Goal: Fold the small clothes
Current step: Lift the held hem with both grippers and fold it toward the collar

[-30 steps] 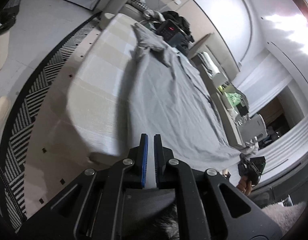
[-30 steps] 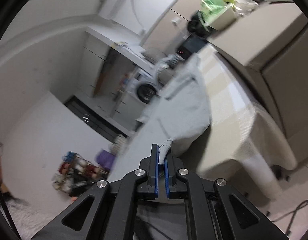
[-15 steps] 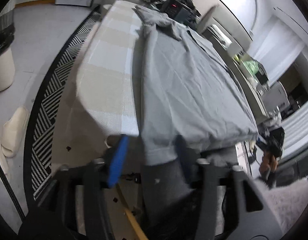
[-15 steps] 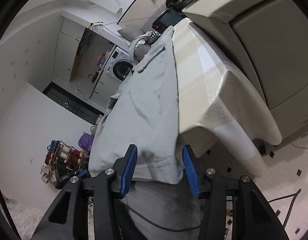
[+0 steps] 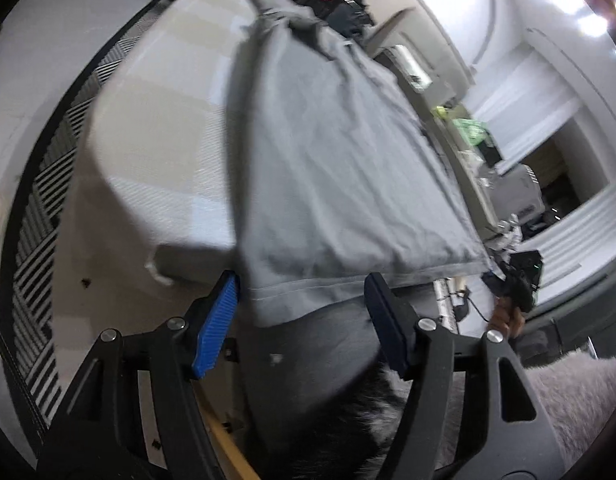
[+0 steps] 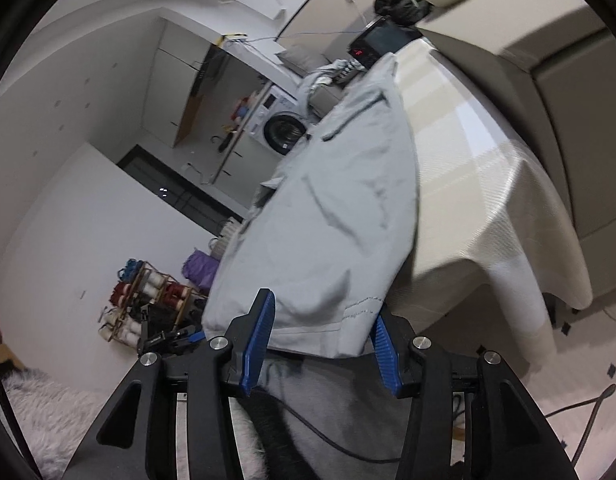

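Across the cream checked tablecloth, the pale grey cotton garment is lying flat, hem overhanging. Left gripper and right gripper, jaws having just been opening, are standing spread, hem between, unpinched.

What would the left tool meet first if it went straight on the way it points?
Probably the grey garment: its hem hangs over the table edge, right between the open left tool fingers. Depth is unclear.
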`<state>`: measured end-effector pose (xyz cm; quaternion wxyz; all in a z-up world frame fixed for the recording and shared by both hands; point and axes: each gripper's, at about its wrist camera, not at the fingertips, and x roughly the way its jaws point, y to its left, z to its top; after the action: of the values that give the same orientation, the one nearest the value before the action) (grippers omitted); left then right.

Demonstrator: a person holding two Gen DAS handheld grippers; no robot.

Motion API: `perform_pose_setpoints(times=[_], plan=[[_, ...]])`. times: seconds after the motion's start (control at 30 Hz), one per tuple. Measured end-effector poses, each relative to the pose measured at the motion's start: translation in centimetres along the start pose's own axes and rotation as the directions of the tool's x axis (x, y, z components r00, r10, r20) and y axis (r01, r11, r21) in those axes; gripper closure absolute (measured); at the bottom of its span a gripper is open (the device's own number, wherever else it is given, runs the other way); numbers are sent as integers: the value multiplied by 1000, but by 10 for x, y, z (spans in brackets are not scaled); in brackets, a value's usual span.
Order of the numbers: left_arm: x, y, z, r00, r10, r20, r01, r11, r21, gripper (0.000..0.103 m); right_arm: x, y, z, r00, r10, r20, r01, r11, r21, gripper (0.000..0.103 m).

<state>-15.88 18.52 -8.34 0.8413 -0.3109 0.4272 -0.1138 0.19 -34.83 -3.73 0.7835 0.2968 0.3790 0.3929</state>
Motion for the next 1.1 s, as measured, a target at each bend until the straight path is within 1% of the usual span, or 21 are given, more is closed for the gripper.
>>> perform_pose_setpoints(times=[0.03,0.1,0.17,0.3,0.4,0.43,0.47,0.53,0.57,0.63,0.67,0.7,0.73,0.77,0.83,0.9,0.93,1.03,1.1], plan=[[-1,-3,0,1000,-18,10,18,1000,15,41,-1,-1,0,1000,10,5,-10,1000,0,55],[0,-6,2,1000,-14,11,14,1000,28,41,-1,-3,2,1000,21,11,-22,1000,10,55],[4,-1,4,1000,0,7,0,1000,8,41,1,-7,3,1000,17,11,-17,1000,24,55],[15,9,8,999,-46,7,46,997,-66,41,1,-11,5,1000,24,19,-25,999,48,55],[16,11,9,999,-42,-2,42,996,-77,41,2,-12,5,999,33,25,-34,998,57,55],[16,11,8,999,-43,-2,42,996,-76,43,3,-13,3,999,33,18,-34,998,61,55],[16,11,7,999,-50,-4,50,996,-69,49,5,-13,3,1000,28,11,-28,998,63,55],[17,7,7,998,-63,-12,62,997,-46,51,7,-12,2,999,33,14,-34,998,57,56],[18,5,7,998,-62,-15,62,997,-36,56,7,-11,2,999,30,17,-31,998,49,57],[20,2,8,998,-60,-22,60,998,-27,62,9,-7,3,1000,-2,10,1,1000,28,81],[20,1,8,998,-63,-21,62,998,-26,63,11,-4,2,1000,-25,0,25,1000,8,85],[20,1,8,998,-59,-18,58,998,-29,65,12,-1,2,999,-40,0,40,999,-7,91],[22,2,8,999,-47,-18,46,998,-37,71,13,1,2,999,-42,8,42,999,-13,98],[21,3,9,999,-35,-17,34,999,-42,78,13,3,3,999,-45,21,46,999,-19,98],[20,2,8,1000,-1,-17,1,999,-40,88,11,10,4,998,-40,42,42,998,-44,98],[18,0,7,1000,-6,-9,6,999,-32,94,9,15,6,997,-41,61,44,997,-56,98],[16,-3,8,1000,-26,3,26,999,-24,100,7,18,8,997,-25,77,29,998,-57,98],[4,-16,13,996,-72,46,71,997,16,100,1,23,15,990,28,136,-22,999,-46,98],[-4,-22,21,990,-110,92,108,994,18,100,-2,23,21,982,66,176,-62,998,-26,98]])
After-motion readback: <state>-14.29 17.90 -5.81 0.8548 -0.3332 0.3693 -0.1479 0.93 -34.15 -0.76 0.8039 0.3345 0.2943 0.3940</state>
